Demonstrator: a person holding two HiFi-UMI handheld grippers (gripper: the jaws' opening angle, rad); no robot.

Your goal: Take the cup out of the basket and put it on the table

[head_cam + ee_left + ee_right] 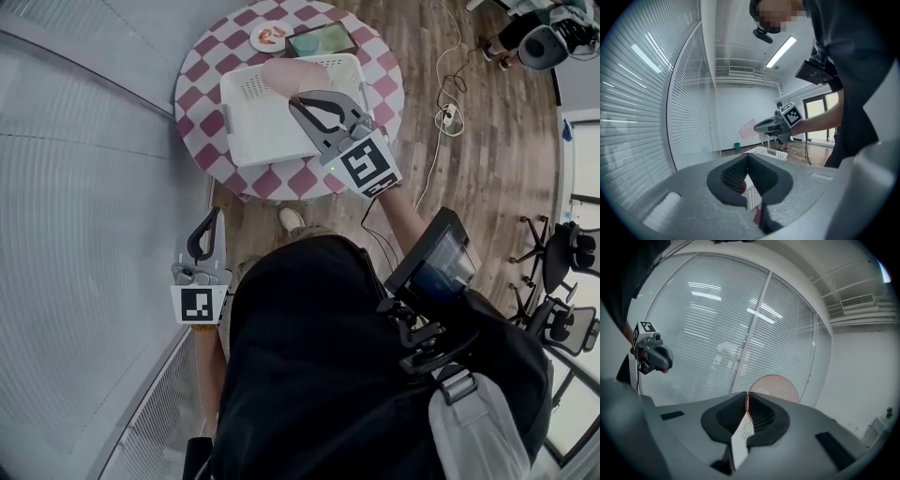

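A pink cup (286,75) hangs tilted above the white basket (246,141), which stands on a round table with a red-and-white checked cloth (202,103). My right gripper (296,99) is shut on the cup's rim. In the right gripper view the cup's wall (780,386) is pinched between the closed tips of that gripper (746,397). My left gripper (212,214) hangs low beside the glass wall, away from the table, shut and empty. The left gripper view shows the cup (747,129) held above the basket (766,152).
A small plate with food (270,36) and a dark tablet (322,39) lie at the table's far edge behind the basket. A glass wall with blinds (84,187) runs along the left. Cables (448,117) trail over the wooden floor, with office chairs (562,281) at the right.
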